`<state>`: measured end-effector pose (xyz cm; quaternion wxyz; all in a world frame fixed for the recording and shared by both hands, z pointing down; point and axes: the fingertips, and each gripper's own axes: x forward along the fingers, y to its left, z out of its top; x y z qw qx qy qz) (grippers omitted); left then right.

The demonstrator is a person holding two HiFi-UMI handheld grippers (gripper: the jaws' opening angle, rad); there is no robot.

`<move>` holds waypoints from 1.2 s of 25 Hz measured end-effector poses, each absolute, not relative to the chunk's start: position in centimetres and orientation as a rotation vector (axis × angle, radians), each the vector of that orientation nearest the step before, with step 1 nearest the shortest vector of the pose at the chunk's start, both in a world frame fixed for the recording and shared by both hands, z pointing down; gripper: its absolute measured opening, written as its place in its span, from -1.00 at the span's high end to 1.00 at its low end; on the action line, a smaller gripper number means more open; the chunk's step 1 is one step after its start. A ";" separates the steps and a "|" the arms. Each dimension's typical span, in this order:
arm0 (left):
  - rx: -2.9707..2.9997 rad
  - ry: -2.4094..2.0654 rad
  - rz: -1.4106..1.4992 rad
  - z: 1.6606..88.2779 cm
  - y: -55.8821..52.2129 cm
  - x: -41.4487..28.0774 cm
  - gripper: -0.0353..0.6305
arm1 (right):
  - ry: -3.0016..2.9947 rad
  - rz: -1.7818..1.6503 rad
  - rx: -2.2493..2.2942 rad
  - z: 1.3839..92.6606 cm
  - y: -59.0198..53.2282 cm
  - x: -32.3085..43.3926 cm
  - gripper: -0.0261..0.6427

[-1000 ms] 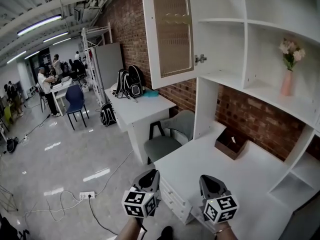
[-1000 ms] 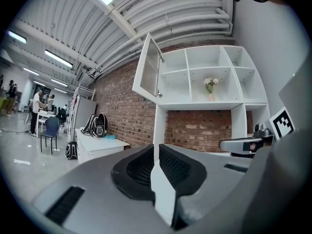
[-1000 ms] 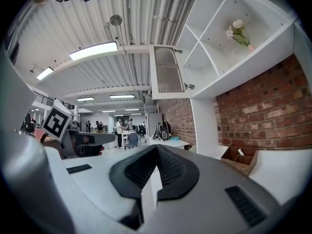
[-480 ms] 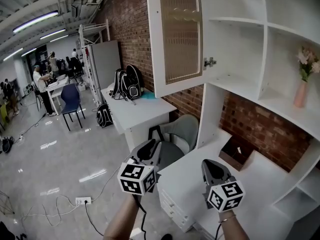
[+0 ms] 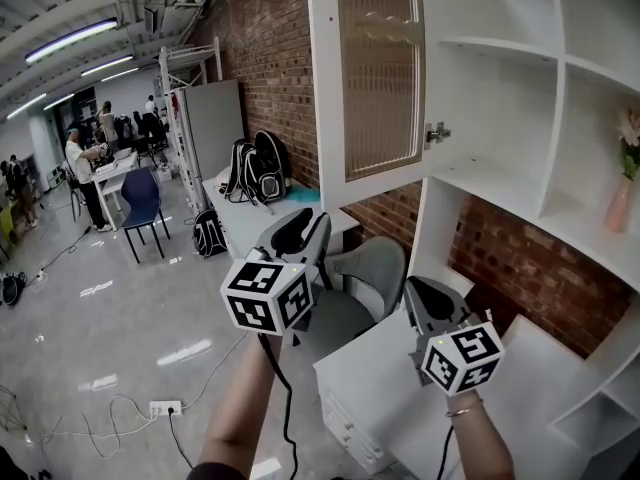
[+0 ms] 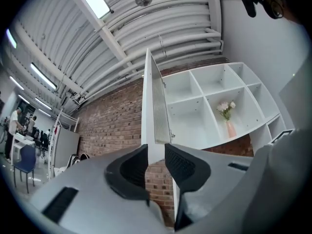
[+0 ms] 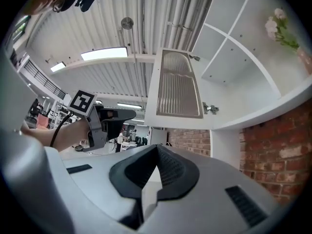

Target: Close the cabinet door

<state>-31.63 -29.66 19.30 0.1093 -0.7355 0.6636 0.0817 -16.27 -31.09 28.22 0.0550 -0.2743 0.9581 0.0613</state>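
The white cabinet door [image 5: 375, 78] with a ribbed glass panel stands swung open at the upper shelf unit [image 5: 500, 88]. My left gripper [image 5: 300, 233] is raised below the door's lower left corner, apart from it. Its jaws are opening with nothing between them. In the left gripper view the door [image 6: 153, 111] shows edge-on beyond the left gripper [image 6: 156, 152]. My right gripper [image 5: 425, 298] is lower, over the desk, shut and empty. The right gripper view shows its closed tips [image 7: 157, 147], the door [image 7: 178, 89] above, and the left gripper [image 7: 109, 118] at left.
A pink vase with flowers [image 5: 625, 183] stands on a shelf at right. A white desk [image 5: 370, 368] lies below, with a grey chair [image 5: 365, 278] beside it. Backpacks [image 5: 258, 168] rest on a white table by the brick wall. People stand far off at left.
Both grippers have risen toward the open door, the left one higher. The left jaws have gone from shut to open. The door has not swung.
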 end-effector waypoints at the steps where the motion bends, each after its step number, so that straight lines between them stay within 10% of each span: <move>1: -2.161 1.936 0.259 18.2 -29.9 -31.9 0.62 | 2.902 0.204 -0.825 27.5 -31.4 -16.7 0.92; 30: -2.220 1.744 0.429 5.3 -34.8 -32.9 0.61 | 2.839 0.348 -0.835 19.4 -34.1 -20.3 0.92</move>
